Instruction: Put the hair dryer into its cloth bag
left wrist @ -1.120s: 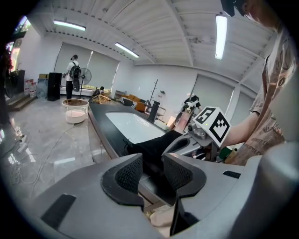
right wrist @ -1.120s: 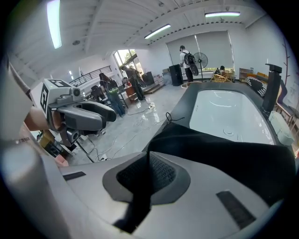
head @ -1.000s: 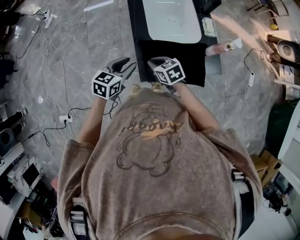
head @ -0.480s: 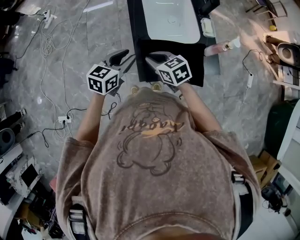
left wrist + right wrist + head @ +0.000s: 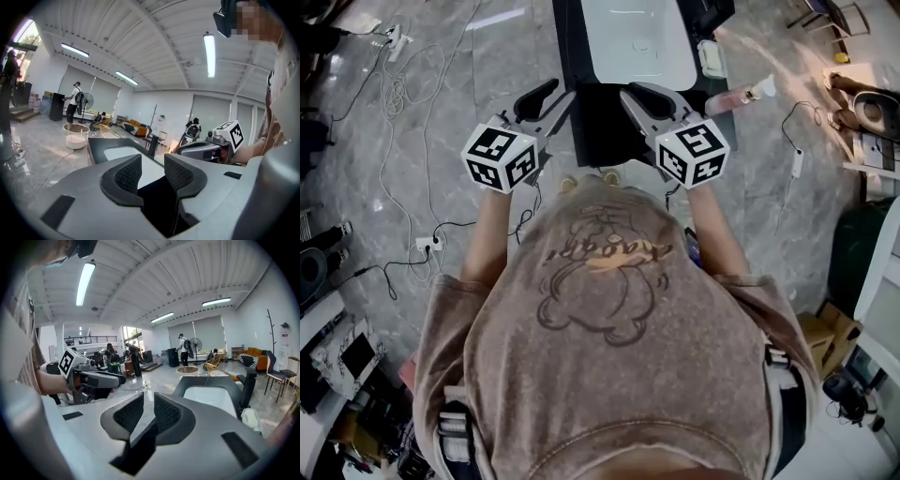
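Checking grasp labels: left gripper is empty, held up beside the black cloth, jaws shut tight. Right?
Not quite. The left gripper is empty and beside the black cloth, but its jaws stand apart with a clear gap, as the left gripper view shows.

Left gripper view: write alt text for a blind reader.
The left gripper holds its fingers apart, empty, over a dark table with a white inset. The right gripper hovers at right; a bright hall with distant people lies behind.
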Available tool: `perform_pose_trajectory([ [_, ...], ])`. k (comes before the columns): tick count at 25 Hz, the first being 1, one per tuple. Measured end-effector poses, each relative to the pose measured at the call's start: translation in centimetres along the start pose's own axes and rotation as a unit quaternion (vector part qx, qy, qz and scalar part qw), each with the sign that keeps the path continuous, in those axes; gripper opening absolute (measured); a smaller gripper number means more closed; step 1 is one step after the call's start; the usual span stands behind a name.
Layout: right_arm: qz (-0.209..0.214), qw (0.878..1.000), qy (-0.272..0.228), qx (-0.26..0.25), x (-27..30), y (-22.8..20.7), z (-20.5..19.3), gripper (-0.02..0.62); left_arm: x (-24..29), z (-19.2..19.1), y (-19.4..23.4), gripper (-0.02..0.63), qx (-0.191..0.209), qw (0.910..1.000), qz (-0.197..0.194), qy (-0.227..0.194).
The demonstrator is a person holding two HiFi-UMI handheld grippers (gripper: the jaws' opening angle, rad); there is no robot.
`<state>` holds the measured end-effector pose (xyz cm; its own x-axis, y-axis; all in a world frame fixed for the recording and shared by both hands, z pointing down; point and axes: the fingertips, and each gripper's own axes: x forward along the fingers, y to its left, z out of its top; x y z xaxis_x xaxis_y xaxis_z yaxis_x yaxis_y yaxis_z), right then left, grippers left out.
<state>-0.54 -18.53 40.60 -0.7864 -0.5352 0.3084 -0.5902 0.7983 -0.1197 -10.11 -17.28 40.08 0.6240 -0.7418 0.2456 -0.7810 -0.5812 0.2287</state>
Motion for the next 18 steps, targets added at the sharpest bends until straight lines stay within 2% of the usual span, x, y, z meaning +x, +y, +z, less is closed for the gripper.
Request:
perform_pose_trajectory([
  [3, -0.033, 0.999, -0.039, 0.003, -1.9, -0.9, 0.6, 0.072, -0.2, 0.5, -0.5, 0.155, 0.0, 0.9998, 0.012, -0.014],
  [7, -0.076, 0.994, -0.081, 0.018, -3.6, -2.1, 0.7, 0.072, -0.6, 0.4, -0.2, 0.155, 0.026, 0.9981, 0.044, -0.036],
  [11, -0.094, 0.993, -0.076, 0.015, -3.8, -2.8, -0.7, 0.041, -1.0, -0.5, 0.8, 0.142, 0.04, 0.9958, 0.068, -0.047],
  [14, -0.1, 0.992, -0.071, 0.019, -3.6, -3.0, -1.9, 0.024, -1.1, -1.6, 1.4, 0.062, 0.028, 0.9955, 0.079, -0.043],
  [18, -0.099, 0.993, -0.06, 0.025, -3.4, -2.9, -3.5, 0.003, -1.2, -2.9, 1.6, 0.018, 0.01, 0.9952, 0.088, -0.042],
])
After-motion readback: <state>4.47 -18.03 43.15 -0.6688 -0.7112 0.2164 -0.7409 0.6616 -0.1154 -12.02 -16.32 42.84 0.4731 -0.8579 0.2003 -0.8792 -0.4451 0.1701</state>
